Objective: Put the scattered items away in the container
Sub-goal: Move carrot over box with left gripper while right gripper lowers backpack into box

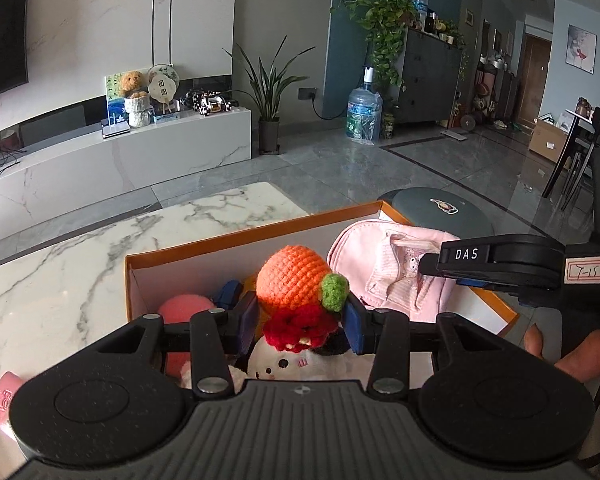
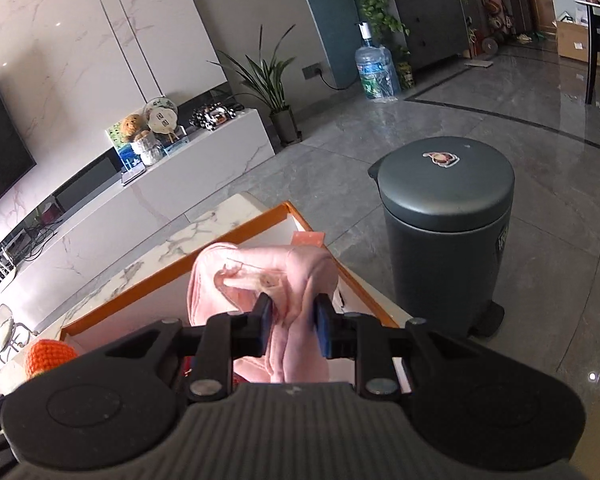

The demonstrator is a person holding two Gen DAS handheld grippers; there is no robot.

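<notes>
Left wrist view is looking down into the orange-rimmed box (image 1: 236, 240) sitting on the marble worktop (image 1: 80, 264), and it is crowded in there. The left tool (image 1: 302, 322) is pinching a crocheted toy with a red knitted part (image 1: 300, 326) squeezed between its blue pads, and the toy's orange ball (image 1: 290, 276) with a green tuft (image 1: 334, 291) is bulging just past them. Below it, a white plush face (image 1: 282, 362) and a pink ball (image 1: 184, 308) are filling the near left of the box, leaving little free floor inside. A pink eraser-like block (image 1: 4, 398) is lying outside the box on the near left of the worktop.

To the right, the right tool (image 1: 428, 266) is reaching in from the side, its jaws clamped on a pink pouch (image 1: 396, 268) that is hanging over the right half of the box.

Right wrist view is showing that grip up close: the right tool (image 2: 292, 330) is squeezing a fold of the pink pouch (image 2: 260, 276), which is drooping over the box's white interior. The box's far right corner (image 2: 288, 208) is sitting near the worktop's edge. Just beyond, on the floor, a dark green lidded bin (image 2: 448, 208) is standing close to that corner, while open grey floor (image 2: 540, 128) is stretching away on the right.
</notes>
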